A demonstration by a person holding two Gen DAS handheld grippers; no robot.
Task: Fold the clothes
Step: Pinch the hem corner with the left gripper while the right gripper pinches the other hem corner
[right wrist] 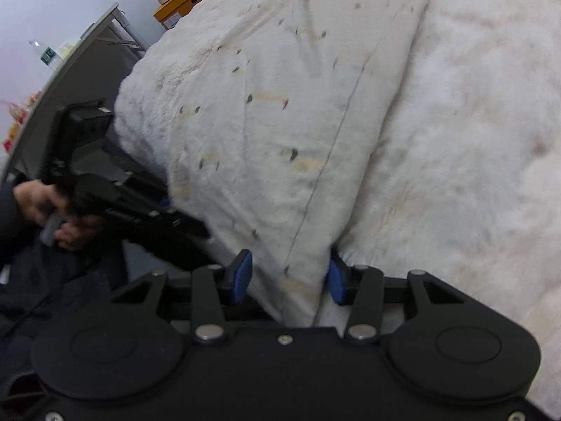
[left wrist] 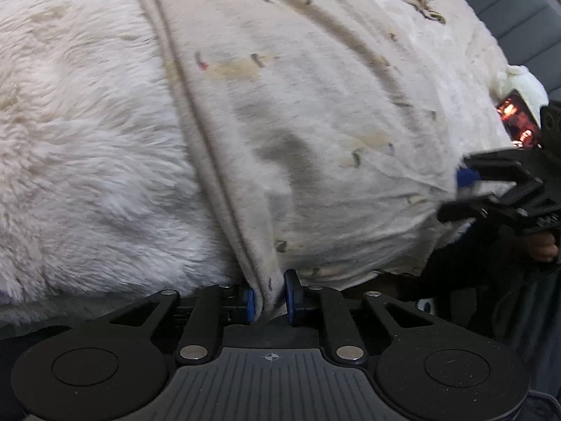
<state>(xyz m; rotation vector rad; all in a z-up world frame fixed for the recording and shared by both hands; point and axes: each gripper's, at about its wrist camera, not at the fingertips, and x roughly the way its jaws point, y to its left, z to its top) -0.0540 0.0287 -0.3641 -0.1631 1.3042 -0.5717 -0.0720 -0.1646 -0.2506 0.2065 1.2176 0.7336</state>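
A cream fleece garment (left wrist: 315, 122), dotted with small dark and tan marks, lies spread over a shaggy white blanket (left wrist: 87, 147) on what looks like a bed, its near hem hanging at the bed's edge toward the person. The left tongs (left wrist: 270, 296) pinch a fold of that hem along the piped seam (left wrist: 210, 161), blue pads pressed against the cloth. The right tongs (right wrist: 287, 277) straddle a thicker bunch of the hem's other corner; the far pad touches it, but whether the near pad bears on it cannot be told. A hand (right wrist: 45, 207) grips the left tool's handle. The step in hand appears to be taking both hem corners for a fold; done well, both grips should sit firm on the garment alone, clear of the blanket pile, and rise together so the hem stays straight
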